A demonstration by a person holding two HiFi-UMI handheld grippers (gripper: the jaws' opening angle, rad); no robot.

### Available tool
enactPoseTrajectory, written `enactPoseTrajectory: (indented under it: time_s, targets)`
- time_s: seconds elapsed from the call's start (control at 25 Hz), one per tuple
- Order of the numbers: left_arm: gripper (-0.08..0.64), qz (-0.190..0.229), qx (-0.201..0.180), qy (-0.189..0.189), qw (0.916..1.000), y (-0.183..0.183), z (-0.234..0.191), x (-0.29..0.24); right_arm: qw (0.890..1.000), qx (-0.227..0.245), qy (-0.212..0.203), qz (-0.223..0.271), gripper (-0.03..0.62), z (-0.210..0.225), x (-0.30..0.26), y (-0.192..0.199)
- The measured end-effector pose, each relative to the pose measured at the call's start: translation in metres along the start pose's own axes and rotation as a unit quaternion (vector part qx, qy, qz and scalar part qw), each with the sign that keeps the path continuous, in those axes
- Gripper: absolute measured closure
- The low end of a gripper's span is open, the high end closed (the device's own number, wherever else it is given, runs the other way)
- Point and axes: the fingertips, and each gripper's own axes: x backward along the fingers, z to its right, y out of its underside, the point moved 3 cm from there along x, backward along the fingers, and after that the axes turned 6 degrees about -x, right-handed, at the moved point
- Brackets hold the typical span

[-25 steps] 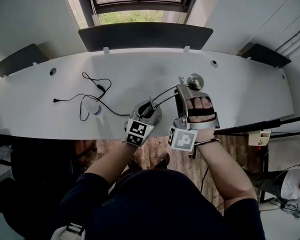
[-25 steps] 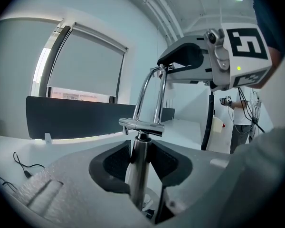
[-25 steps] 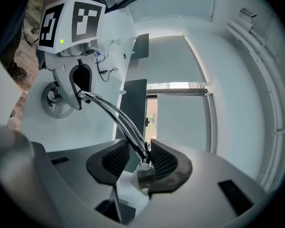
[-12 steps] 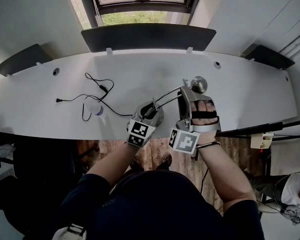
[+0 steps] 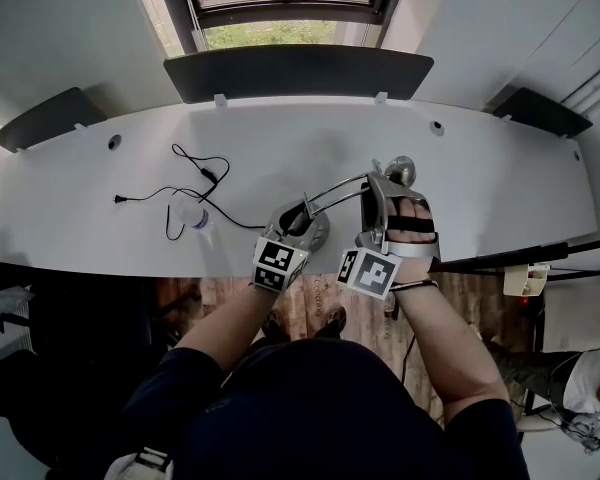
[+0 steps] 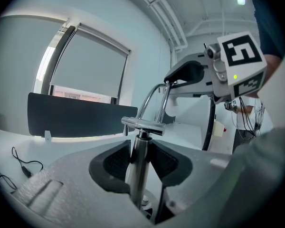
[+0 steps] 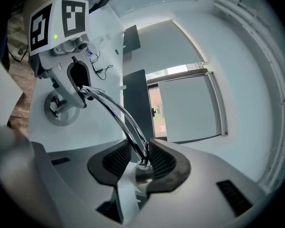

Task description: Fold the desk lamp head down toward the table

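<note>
One lamp (image 6: 138, 167); left gripper (image 5: 298, 224) grips, right gripper (image 7: 141, 158) closing on it.

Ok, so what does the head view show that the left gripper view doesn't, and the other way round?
Only the head view: the person's forearms and the wood floor below the table edge. Only the left gripper view: the left gripper with its fingers shut on the lamp post, plus ceiling pipes. Both: the black cable, the dark partition and the chrome lamp arm.
</note>
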Motion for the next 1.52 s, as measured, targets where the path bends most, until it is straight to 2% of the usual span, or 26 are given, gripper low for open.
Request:
enactPoseTrajectory:
  time_s: [0.36,0.8,1.0,1.52]
  targets:
    - [0.436,0.013,0.016,-0.007,0.9998,0.000,-0.001,0.001,0.993,-0.091,-0.063,-0.042,0.490,-0.035,-0.021,0.032]
    - [0.436,0.010,0.025,-0.008,0.9996,0.001,0.001,0.001,0.977,-0.168,-0.117,-0.064,0.502,-0.079,-0.038,0.048]
    - [0.436,0.014,0.030,-0.010,0.9994,0.001,0.000,0.002,0.971,-0.173,-0.148,-0.068,0.508,-0.100,-0.043,0.049]
    - [0.436,0.011,0.035,-0.015,0.9992,0.002,0.000,0.000,0.947,-0.228,-0.216,-0.073,0.505,-0.135,-0.052,0.042]
